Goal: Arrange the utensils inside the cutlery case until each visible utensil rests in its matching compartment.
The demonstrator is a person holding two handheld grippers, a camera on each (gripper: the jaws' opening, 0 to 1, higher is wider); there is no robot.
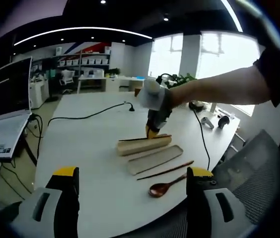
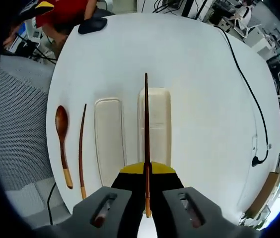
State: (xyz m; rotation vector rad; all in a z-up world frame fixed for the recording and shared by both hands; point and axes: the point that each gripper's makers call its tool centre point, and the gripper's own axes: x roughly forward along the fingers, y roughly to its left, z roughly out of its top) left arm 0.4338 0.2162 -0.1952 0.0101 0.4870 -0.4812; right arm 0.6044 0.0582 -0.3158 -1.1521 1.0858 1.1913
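Fingers of my right gripper [image 2: 147, 171] pinch a dark wooden chopstick [image 2: 146, 129] above the cream rectangular case tray [image 2: 155, 126]. Its flat lid [image 2: 109, 134], second chopstick [image 2: 81, 148] and brown wooden spoon [image 2: 62, 141] lie at nine o'clock on the white table [image 2: 199, 89]. My left gripper's [image 1: 130, 186] fingers stand released.

White table [image 1: 95, 163] carrying everything; rounded edge showing in right gripper view [image 2: 199, 59]. Lying directly on it: cutlery case base [image 2: 156, 126], its lid [image 2: 109, 134] just beside, parallel. Next along, a single chopstick [image 2: 81, 148], then wooden spoon [image 2: 63, 144] nearest the table edge, all apart, not touching. In left gripper view same row: case [image 1: 144, 145], lid [image 1: 155, 159], chopstick [image 1: 166, 170], spoon [image 1: 165, 187]. Black cable [image 1: 88, 117] trailing across far side; dark mouse-like item [image 2: 92, 25] sitting near far rim.
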